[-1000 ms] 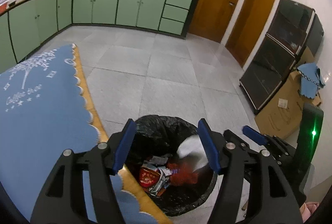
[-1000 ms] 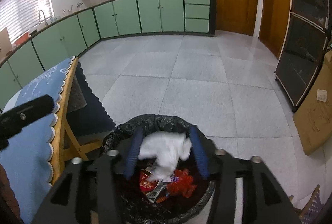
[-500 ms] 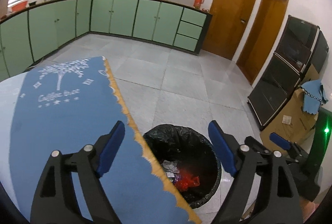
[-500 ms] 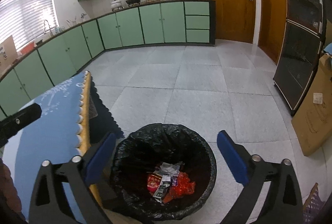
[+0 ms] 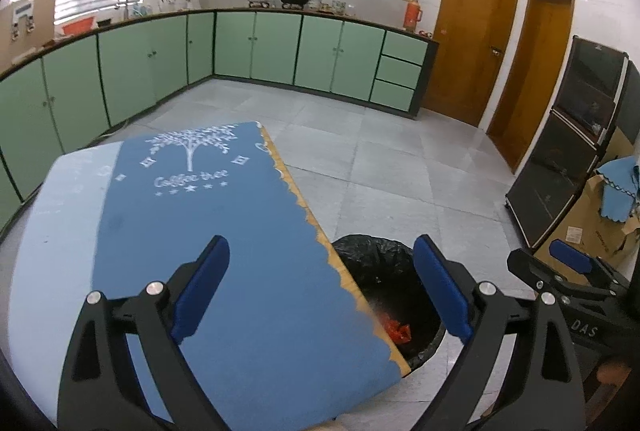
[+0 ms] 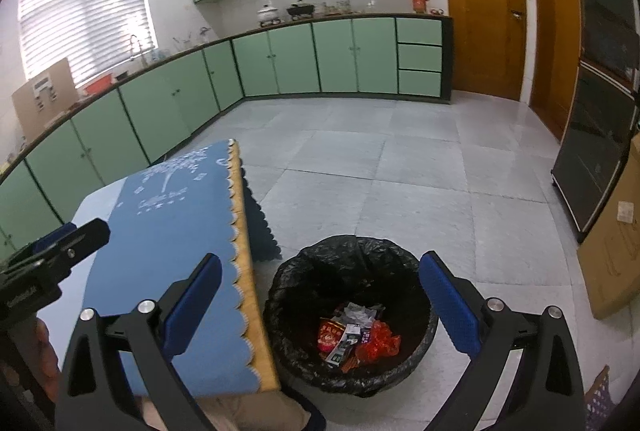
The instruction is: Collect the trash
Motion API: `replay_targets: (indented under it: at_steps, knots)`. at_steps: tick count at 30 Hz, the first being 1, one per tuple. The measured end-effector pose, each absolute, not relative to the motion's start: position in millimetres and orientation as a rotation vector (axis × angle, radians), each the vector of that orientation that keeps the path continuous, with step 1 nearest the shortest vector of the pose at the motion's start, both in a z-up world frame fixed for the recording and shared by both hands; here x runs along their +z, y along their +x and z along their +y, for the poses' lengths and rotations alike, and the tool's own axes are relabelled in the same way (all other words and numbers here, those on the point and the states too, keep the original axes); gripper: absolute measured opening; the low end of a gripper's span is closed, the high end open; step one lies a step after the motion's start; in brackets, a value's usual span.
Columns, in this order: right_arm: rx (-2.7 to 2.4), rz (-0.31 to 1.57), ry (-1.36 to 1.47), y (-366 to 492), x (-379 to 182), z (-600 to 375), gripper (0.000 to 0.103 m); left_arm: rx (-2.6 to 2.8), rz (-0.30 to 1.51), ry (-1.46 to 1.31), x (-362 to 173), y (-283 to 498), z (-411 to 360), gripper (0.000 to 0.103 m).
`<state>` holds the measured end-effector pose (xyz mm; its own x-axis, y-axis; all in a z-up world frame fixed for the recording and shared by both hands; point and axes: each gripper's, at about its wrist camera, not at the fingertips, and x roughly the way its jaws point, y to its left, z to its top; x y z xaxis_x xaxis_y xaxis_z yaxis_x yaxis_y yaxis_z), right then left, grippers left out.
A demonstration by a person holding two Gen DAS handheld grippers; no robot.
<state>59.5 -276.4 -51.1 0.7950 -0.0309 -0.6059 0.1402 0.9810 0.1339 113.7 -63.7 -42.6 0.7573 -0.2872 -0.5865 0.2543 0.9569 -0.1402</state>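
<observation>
Hovering, we hold both claws spread and empty: left claw (image 5: 320,291) having just widened, right claw (image 6: 320,303) above the upright, open-topped bin (image 6: 352,315).

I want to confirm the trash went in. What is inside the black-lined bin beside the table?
The black-lined round bin holds a red printed packet, a crumpled red plastic wrapper and grey-white wrappers. Anything beneath this pile is hidden.

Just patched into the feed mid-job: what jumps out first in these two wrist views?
The black-lined trash bin on the floor beside the table, with red and printed wrappers lying in its bottom. Next, the blue tablecloth with a white tree print, covering the table on the left of both views. Both the left gripper and right gripper stand wide open and empty.
</observation>
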Motion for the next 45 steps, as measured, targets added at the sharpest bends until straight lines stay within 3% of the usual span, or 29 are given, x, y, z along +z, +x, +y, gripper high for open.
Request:
replay_targets:
  at_steps: [21, 45]
  knots:
    - [-0.038, 0.611, 0.108, -6, 6, -236, 0.097, -0.26, 0.59, -0.046, -8, 39, -33, 0.09]
    - [-0.024, 0.592, 0.08, -20, 17, -223, 0.097, -0.231, 0.541, -0.035, 3, 15, -24, 0.09]
